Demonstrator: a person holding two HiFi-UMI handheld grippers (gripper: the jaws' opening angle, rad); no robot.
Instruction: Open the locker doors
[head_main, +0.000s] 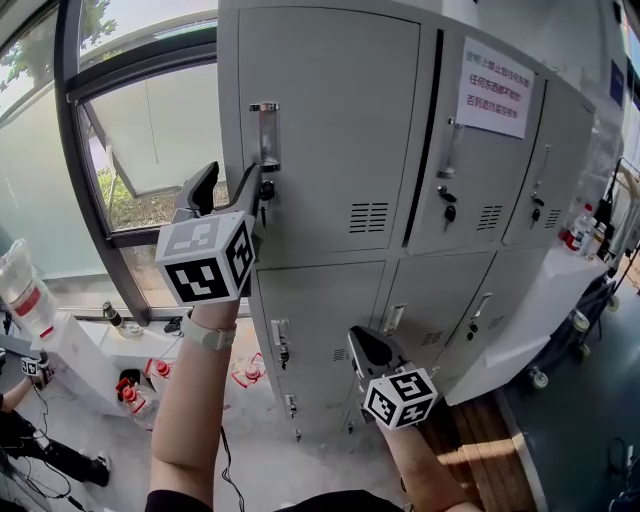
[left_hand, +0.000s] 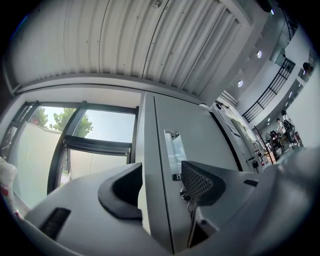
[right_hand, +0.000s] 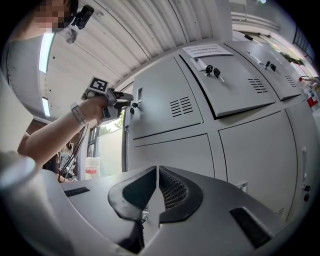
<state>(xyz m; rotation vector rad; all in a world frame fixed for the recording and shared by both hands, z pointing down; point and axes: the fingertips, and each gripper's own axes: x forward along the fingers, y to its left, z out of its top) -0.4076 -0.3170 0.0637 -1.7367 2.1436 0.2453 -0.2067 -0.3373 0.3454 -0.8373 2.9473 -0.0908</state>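
2 grippers are seen at the grey lockers. The left gripper (head_main: 232, 192) is raised to the top locker door (head_main: 330, 130) with its jaws spread wide and nothing pinched. The door's edge and the key (left_hand: 192, 200) are framed between them, presumably so the door can be pulled from there. The handle slot (left_hand: 175, 152) lies just above the jaws. The right gripper (head_main: 368, 345) is held low before the lower doors, its jaws closed on nothing. Left of the raised gripper, little room is left by a window frame (head_main: 75, 150). To its right, a door with a notice (head_main: 495, 88) seems slightly ajar.
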